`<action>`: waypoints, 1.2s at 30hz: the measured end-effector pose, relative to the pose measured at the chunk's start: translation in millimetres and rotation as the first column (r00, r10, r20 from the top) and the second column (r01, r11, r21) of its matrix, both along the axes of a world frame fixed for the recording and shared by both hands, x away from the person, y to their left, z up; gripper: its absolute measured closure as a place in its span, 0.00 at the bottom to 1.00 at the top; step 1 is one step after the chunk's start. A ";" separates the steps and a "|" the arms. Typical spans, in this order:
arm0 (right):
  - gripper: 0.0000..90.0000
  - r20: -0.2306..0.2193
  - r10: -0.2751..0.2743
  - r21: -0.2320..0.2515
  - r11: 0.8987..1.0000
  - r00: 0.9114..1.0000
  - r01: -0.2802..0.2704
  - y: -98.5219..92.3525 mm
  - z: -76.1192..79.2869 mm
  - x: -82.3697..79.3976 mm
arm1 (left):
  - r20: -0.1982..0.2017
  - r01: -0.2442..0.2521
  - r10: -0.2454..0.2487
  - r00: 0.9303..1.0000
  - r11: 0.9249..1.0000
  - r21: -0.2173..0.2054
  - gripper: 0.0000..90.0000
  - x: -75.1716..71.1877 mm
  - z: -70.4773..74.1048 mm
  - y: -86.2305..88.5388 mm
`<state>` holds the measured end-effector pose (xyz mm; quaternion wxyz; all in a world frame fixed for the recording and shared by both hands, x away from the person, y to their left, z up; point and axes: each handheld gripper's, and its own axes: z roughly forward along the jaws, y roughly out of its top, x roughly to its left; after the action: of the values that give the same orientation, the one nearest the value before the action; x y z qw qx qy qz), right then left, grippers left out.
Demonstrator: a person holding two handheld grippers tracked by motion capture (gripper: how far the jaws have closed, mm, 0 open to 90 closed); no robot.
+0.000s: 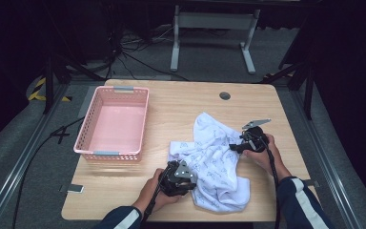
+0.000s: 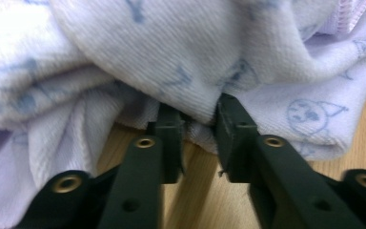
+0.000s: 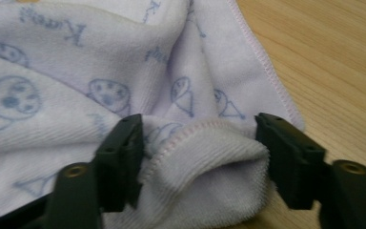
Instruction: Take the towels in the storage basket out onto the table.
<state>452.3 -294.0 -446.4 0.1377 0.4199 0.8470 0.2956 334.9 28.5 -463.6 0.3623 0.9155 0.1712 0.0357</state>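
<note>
Tongs point(image 1: 193, 177) at towel point(image 1: 214, 157); pink basket point(image 1: 86, 135) empty

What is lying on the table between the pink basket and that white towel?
Nothing: in the high view, only bare wooden table separates the pink basket from the white towel.

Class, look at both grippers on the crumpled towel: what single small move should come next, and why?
Probably close the right gripper on the hemmed fold lying between its open jaws. The left gripper already pinches a fold of the printed towel, which lies bunched on the table. With both ends held, the towel could likely be lifted and spread, perhaps for the pink basket.
</note>
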 end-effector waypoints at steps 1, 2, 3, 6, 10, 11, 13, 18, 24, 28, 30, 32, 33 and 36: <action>0.66 -0.003 -0.001 0.009 1.000 1.000 0.001 -1.7 1.1 -1.1 | 0.013 -0.001 0.001 1.000 1.000 0.003 0.86 -0.2 0.9 1.3; 0.72 -0.011 -0.001 0.026 1.000 1.000 0.001 -4.0 1.6 -1.9 | 0.015 0.006 -0.006 1.000 1.000 0.011 0.87 0.1 2.4 3.5; 0.76 -0.011 0.001 0.026 1.000 1.000 -0.001 -5.8 1.7 -2.2 | 0.026 0.005 -0.006 1.000 1.000 0.013 0.87 -0.6 7.0 10.8; 0.81 0.025 -0.034 0.021 0.999 0.999 0.034 -18.1 7.4 -4.9 | 0.044 -0.023 0.023 0.999 1.000 -0.015 0.88 -1.2 21.2 35.7; 0.82 0.091 -0.106 0.025 0.994 0.990 0.104 -36.0 18.7 -8.9 | 0.065 -0.096 0.101 0.993 0.992 -0.083 0.92 -2.8 41.0 70.7; 0.82 0.116 -0.132 0.009 0.991 0.984 0.132 -39.7 20.8 -9.6 | 0.065 -0.115 0.122 0.990 0.988 -0.105 0.92 -4.2 44.6 78.2; 0.82 0.128 -0.185 0.017 0.983 0.974 0.184 -48.7 23.6 -9.7 | 0.085 -0.133 0.142 0.986 0.985 -0.105 0.92 -7.2 49.7 89.3; 0.80 0.121 -0.265 -0.019 0.963 0.956 0.270 -67.0 19.7 -7.2 | 0.100 -0.172 0.179 0.979 0.982 -0.079 0.92 -11.7 48.3 104.0; 0.72 0.117 -0.254 -0.056 0.964 0.960 0.261 -63.4 12.3 -4.6 | 0.087 -0.196 0.208 0.974 0.971 -0.133 0.88 -13.3 51.6 118.6; 0.49 0.153 -0.250 -0.090 0.960 0.956 0.265 -60.0 10.2 -6.7 | 0.068 -0.227 0.236 0.969 0.967 -0.111 0.70 -14.7 40.7 121.4; 0.45 0.178 -0.236 -0.086 0.963 0.955 0.254 -59.1 15.9 -11.9 | 0.069 -0.236 0.244 0.967 0.966 -0.110 0.62 -16.5 37.2 123.9; 0.45 0.204 -0.205 -0.050 0.974 0.957 0.220 -55.1 26.0 -20.6 | 0.076 -0.237 0.242 0.967 0.969 -0.073 0.56 -18.9 32.5 128.4; 0.45 0.226 -0.176 -0.025 0.982 0.958 0.186 -50.0 34.3 -28.3 | 0.077 -0.243 0.246 0.966 0.969 -0.054 0.54 -20.5 29.9 130.5; 0.50 0.257 -0.063 0.046 0.998 0.964 0.053 -30.6 54.7 -47.7 | 0.052 -0.236 0.237 0.970 0.971 -0.027 0.48 -24.1 21.5 140.8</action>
<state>404.5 -324.6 -391.8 0.2472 0.4049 0.8035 0.3598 310.8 169.3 -442.2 0.3696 0.8834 0.2695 0.1022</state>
